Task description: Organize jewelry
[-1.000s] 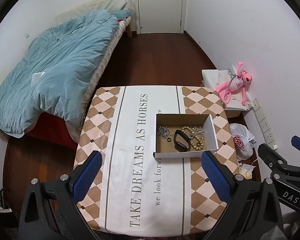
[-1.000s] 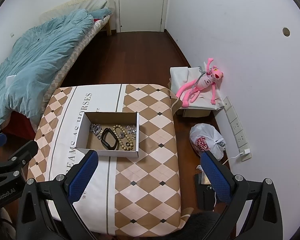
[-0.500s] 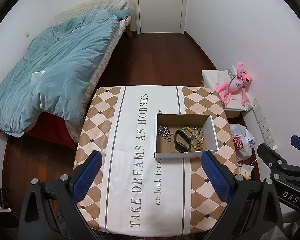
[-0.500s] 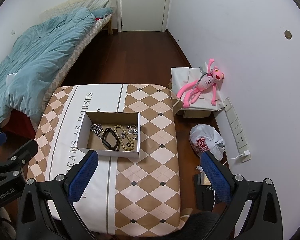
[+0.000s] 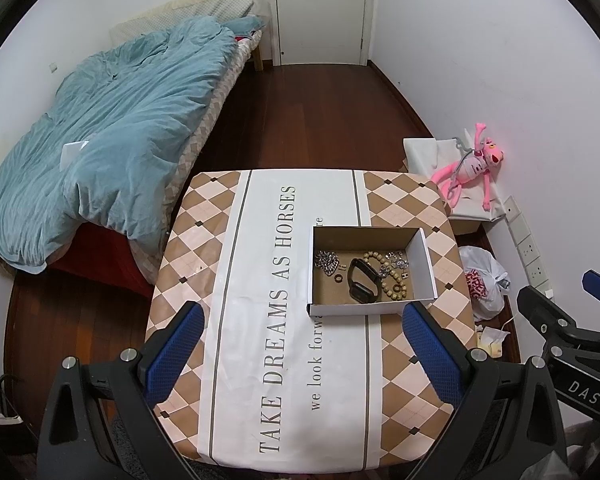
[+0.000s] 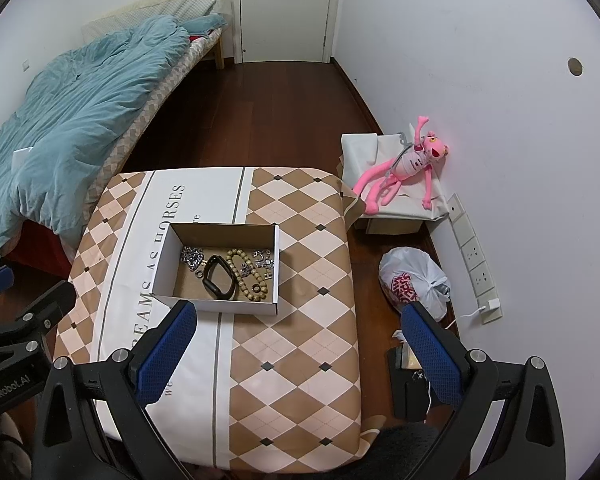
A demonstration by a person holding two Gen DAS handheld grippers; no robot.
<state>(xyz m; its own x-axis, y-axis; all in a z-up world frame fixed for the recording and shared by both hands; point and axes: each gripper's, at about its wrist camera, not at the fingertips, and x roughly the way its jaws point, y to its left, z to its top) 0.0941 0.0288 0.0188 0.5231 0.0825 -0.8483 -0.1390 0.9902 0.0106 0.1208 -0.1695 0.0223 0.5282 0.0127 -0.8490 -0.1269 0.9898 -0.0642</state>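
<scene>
A shallow white cardboard box (image 5: 425, 264) (image 6: 277, 268) sits on the table right of the middle. Inside lie a black band (image 5: 363, 280) (image 6: 219, 280), a string of tan wooden beads (image 5: 388, 276) (image 6: 242, 276), a silver chain (image 5: 327, 261) (image 6: 192, 258), small silver pieces (image 5: 396, 259) (image 6: 264, 262) and a small ring (image 5: 339, 279). My left gripper (image 5: 306, 354) is open and empty, high above the table's near side. My right gripper (image 6: 300, 354) is open and empty, high above the table's near right part.
The table (image 5: 260, 320) has a checked cloth with printed words. A bed with a blue quilt (image 5: 100, 136) stands left. A pink plush toy (image 6: 404, 168), a white plastic bag (image 6: 414, 280) and wall sockets (image 6: 476, 264) are on the right. A door (image 5: 320, 8) is at the back.
</scene>
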